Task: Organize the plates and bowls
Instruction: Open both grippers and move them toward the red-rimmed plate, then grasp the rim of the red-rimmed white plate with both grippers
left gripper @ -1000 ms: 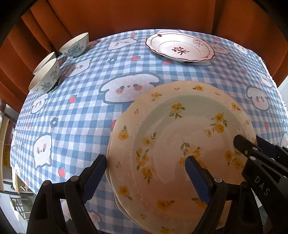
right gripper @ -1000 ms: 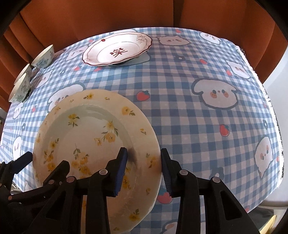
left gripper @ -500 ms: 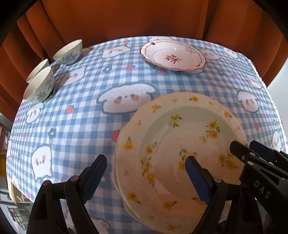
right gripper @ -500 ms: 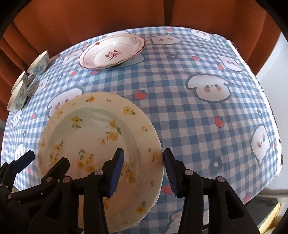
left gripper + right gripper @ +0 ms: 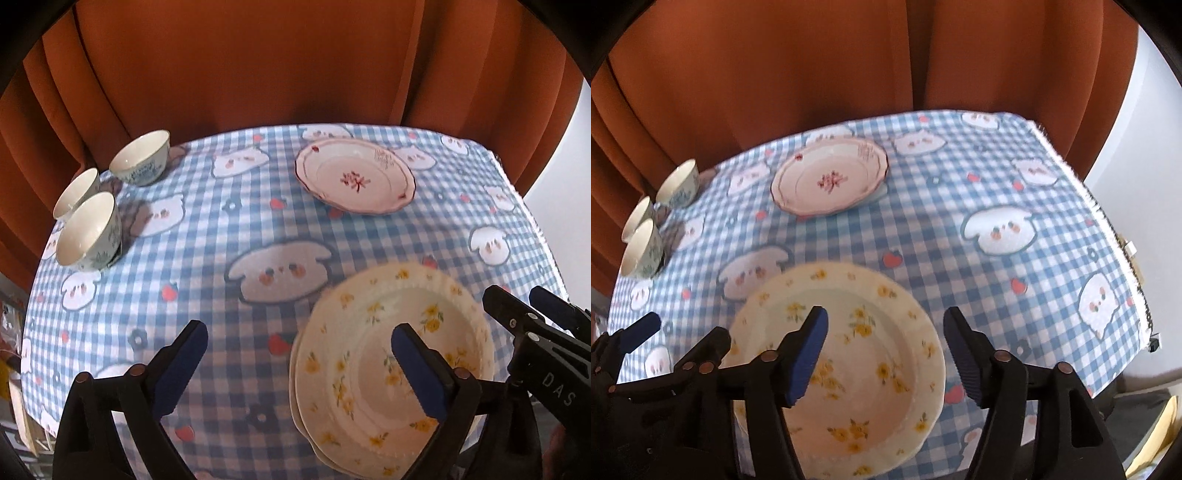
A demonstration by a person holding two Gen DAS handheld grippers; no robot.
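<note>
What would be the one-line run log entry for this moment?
left gripper: open, empty | right gripper: open, empty | yellow-flower plates: stacked on table | red-pattern plate: apart | three bowls: unstacked

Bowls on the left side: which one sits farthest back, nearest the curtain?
The single bowl with the blue pattern, standing apart at the back left corner. The other two bowls huddle together nearer the gripper.

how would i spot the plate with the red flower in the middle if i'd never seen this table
On the blue checked tablecloth, look to the far side, near the orange curtain. The plate with the red flower sits there alone. Unlike the yellow-flowered plates at the near edge, it is white with a thin dark red scalloped rim.
</note>
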